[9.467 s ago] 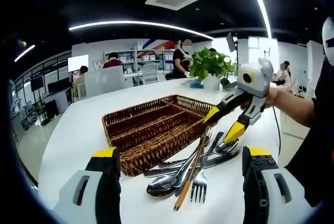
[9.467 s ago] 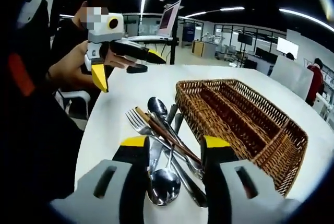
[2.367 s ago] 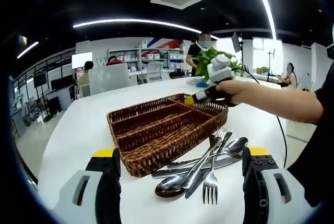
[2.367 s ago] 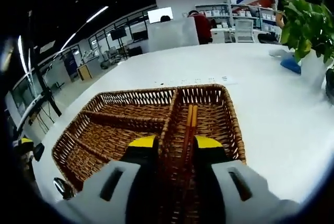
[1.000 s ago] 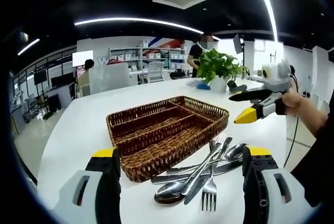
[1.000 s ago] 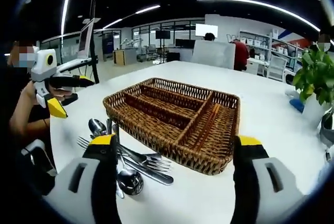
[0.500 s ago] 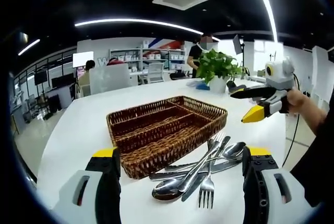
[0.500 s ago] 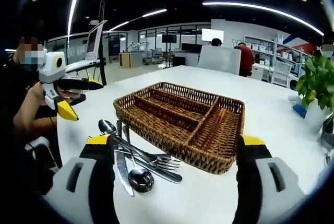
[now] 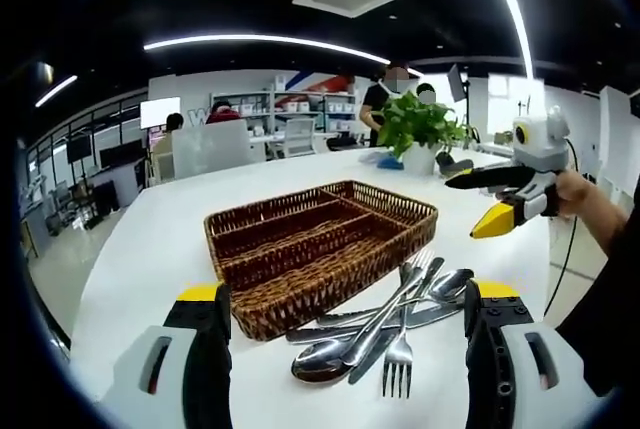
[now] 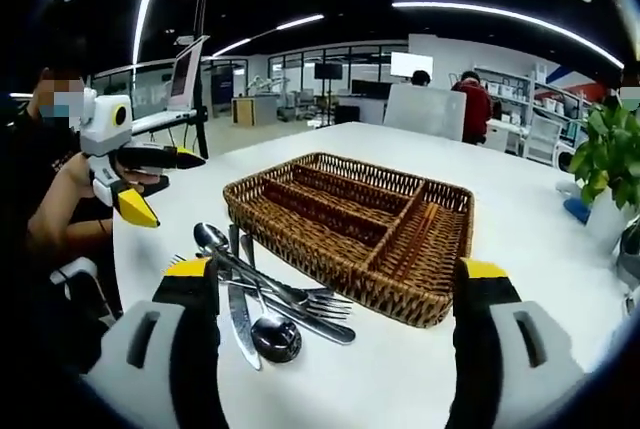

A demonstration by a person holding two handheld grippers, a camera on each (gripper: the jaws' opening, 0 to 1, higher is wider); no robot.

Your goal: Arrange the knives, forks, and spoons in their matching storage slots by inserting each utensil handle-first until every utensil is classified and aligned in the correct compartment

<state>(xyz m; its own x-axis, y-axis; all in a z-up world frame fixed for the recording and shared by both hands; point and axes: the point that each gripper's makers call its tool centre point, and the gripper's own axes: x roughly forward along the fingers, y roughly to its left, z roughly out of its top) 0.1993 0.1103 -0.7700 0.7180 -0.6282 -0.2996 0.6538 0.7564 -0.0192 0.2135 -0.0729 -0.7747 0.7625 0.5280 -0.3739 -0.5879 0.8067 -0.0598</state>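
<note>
In the left gripper view, the left gripper (image 9: pixel 345 349) hovered low over the near edge of the white tabletop (image 9: pixel 150 239), its yellow-tipped fingers (image 9: pixel 203 294) spread wide apart and holding nothing. Beyond them, the wicker tray (image 9: pixel 320 249) sat in the middle of the tabletop, with long slots running lengthwise and one cross slot at its far right end. Just beside the tray's near right side lay the loose pile of cutlery (image 9: pixel 385 314): a spoon (image 9: pixel 325 357) with its bowl nearest the camera, a fork (image 9: pixel 398 364) with tines pointing at the camera, and a second spoon (image 9: pixel 450 284) farther right, all overlapping, with a flat knife blade under them. Far behind the tray stood a potted plant (image 9: pixel 420 134). At the right edge, a hand held the right gripper (image 9: pixel 495 199) in the air, well apart from the cutlery, its fingers parted and empty.

In the right gripper view, the left gripper (image 10: pixel 150 184) showed at the far left, also open. The cutlery (image 10: pixel 265 304) lay touching the tray (image 10: pixel 350 224) on its left near side. A pair of brown chopsticks (image 10: pixel 415 224) lay in the tray's right-hand slot. The right gripper's own fingers (image 10: pixel 478 274) stood wide open over the near tabletop.
</note>
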